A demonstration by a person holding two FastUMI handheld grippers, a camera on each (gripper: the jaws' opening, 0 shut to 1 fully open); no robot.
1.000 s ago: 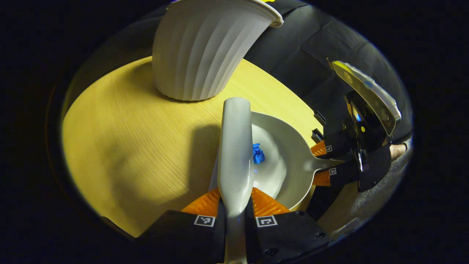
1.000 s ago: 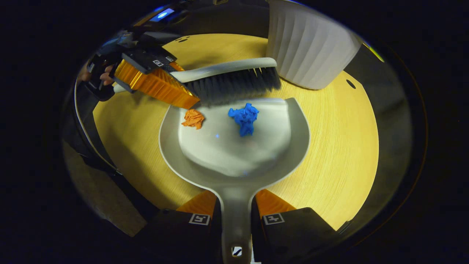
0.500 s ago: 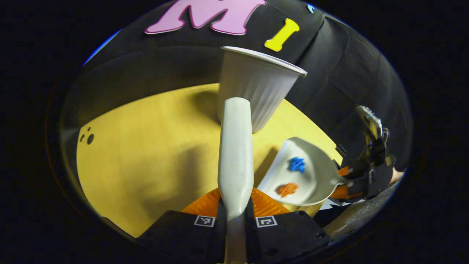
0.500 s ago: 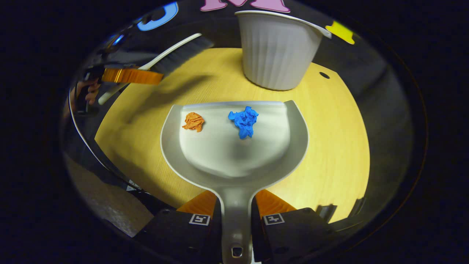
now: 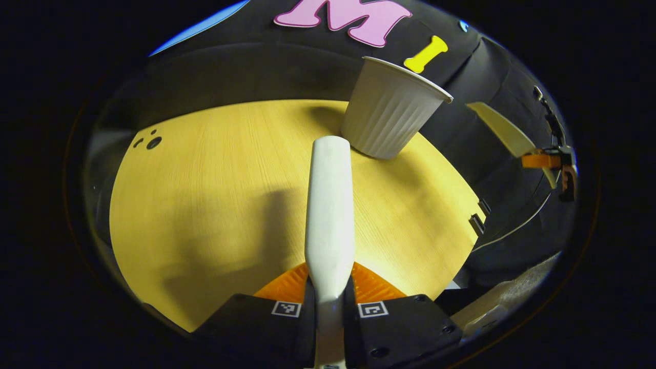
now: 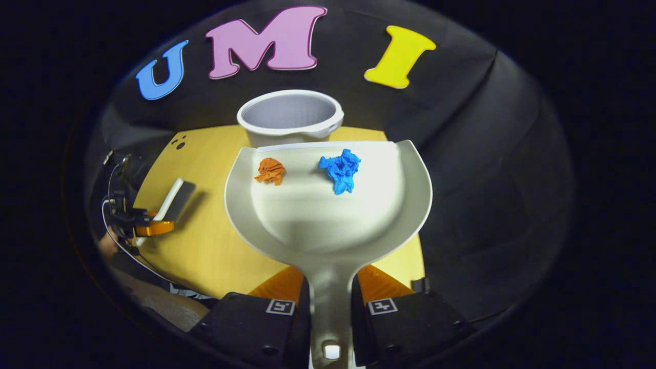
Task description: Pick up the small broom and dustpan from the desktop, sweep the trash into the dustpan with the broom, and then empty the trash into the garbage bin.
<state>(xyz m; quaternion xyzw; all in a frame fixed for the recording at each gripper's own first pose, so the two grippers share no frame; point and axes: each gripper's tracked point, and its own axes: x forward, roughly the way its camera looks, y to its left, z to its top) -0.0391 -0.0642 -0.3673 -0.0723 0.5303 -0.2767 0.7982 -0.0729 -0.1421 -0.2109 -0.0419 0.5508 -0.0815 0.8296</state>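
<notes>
left fingers (image 5: 329, 287) – pinching broom (image 5: 329, 205) | right fingers (image 6: 330, 294) – pinching dustpan (image 6: 328, 215) handle

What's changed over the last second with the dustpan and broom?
The dustpan has been lifted off the desk toward the bin; the broom has pulled back from it. Unchanged: both tools stay clamped on their handles, and the orange scrap and blue scrap sit in the pan.
</notes>
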